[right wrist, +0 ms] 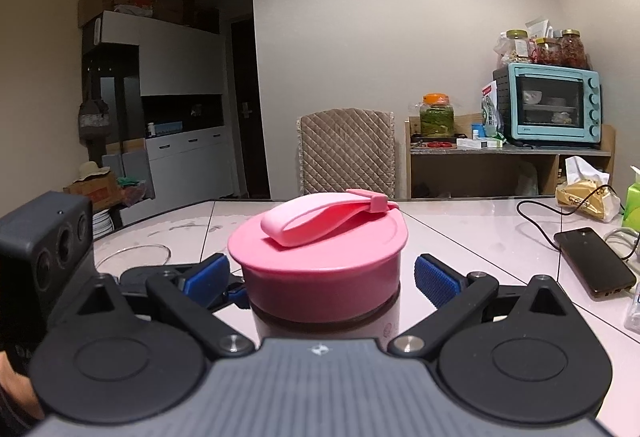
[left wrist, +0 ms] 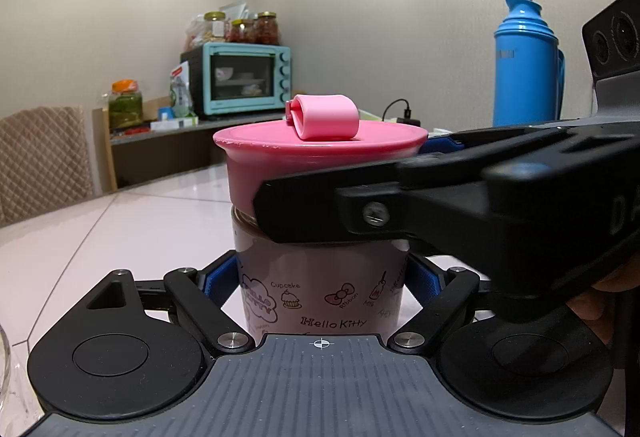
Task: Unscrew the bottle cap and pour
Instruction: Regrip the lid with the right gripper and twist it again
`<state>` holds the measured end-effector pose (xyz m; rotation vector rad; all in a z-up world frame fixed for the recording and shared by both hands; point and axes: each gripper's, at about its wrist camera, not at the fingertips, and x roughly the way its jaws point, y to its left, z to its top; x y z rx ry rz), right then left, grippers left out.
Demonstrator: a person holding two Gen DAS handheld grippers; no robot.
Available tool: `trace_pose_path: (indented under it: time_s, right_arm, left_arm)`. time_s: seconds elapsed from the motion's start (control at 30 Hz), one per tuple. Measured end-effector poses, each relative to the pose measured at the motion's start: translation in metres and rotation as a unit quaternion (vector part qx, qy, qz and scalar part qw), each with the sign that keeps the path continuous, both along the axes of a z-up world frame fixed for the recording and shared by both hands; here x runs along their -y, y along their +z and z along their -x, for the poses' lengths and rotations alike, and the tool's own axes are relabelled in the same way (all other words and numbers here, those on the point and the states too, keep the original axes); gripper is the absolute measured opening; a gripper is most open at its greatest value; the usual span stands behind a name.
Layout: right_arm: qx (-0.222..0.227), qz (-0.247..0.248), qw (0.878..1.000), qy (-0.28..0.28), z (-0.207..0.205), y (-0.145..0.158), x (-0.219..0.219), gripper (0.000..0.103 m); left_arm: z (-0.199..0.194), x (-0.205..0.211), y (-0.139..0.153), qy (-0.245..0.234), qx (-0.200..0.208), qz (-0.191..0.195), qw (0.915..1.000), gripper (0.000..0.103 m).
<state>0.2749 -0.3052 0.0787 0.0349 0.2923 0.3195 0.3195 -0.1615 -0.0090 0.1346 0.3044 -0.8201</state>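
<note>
A glass bottle [left wrist: 320,297] with cartoon print and a dark drink inside stands on the pale table [left wrist: 120,237]. My left gripper [left wrist: 320,277] is shut on its body, with the blue pads [left wrist: 218,279] pressed against both sides. A wide pink cap [right wrist: 320,261] with a pink strap loop [right wrist: 320,217] tops the bottle. My right gripper [right wrist: 320,273] stands open around the cap, a blue pad [right wrist: 434,277] on each side with a small gap. In the left wrist view one right finger [left wrist: 360,209] crosses in front of the cap's lower edge.
A clear glass rim [right wrist: 132,253] sits on the table left of the bottle. A phone [right wrist: 596,261] on a black cable [right wrist: 536,225] lies at the right, with tissue packs behind. A blue thermos [left wrist: 524,65] stands on the table. A chair [right wrist: 346,153] and an oven shelf [right wrist: 508,153] are beyond.
</note>
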Motion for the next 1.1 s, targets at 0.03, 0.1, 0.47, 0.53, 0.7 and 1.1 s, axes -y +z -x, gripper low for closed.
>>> trace_pose_path:
  time_s: [0.03, 0.1, 0.47, 0.53, 0.7, 1.1]
  right_arm:
    - [0.000, 0.001, 1.000, -0.002, 0.000, 0.000, -0.001, 0.100]
    - [0.001, 0.002, 1.000, -0.005, 0.000, 0.001, -0.003, 0.099]
    - [0.001, 0.005, 1.000, -0.008, 0.000, 0.000, -0.008, 0.086]
    - [0.005, 0.007, 1.000, -0.002, 0.001, -0.001, -0.007, 0.086]
    - [0.015, 0.005, 0.999, 0.047, -0.004, -0.004, 0.007, 0.086]
    - [0.020, 0.005, 0.975, 0.222, -0.034, -0.002, 0.048, 0.086]
  left_arm:
    - [0.000, 0.000, 0.000, 0.000, 0.000, 0.000, 1.0000, 0.090]
    - [0.000, 0.000, 0.000, 0.000, 0.000, 0.000, 1.0000, 0.090]
    - [0.000, 0.000, 0.001, 0.000, 0.000, 0.000, 1.0000, 0.090]
    - [0.000, 0.000, 0.001, 0.000, -0.001, 0.000, 1.0000, 0.090]
    - [0.000, 0.000, 0.001, 0.000, 0.000, 0.000, 1.0000, 0.090]
    - [-0.001, -0.001, 0.001, 0.000, -0.001, 0.000, 1.0000, 0.089]
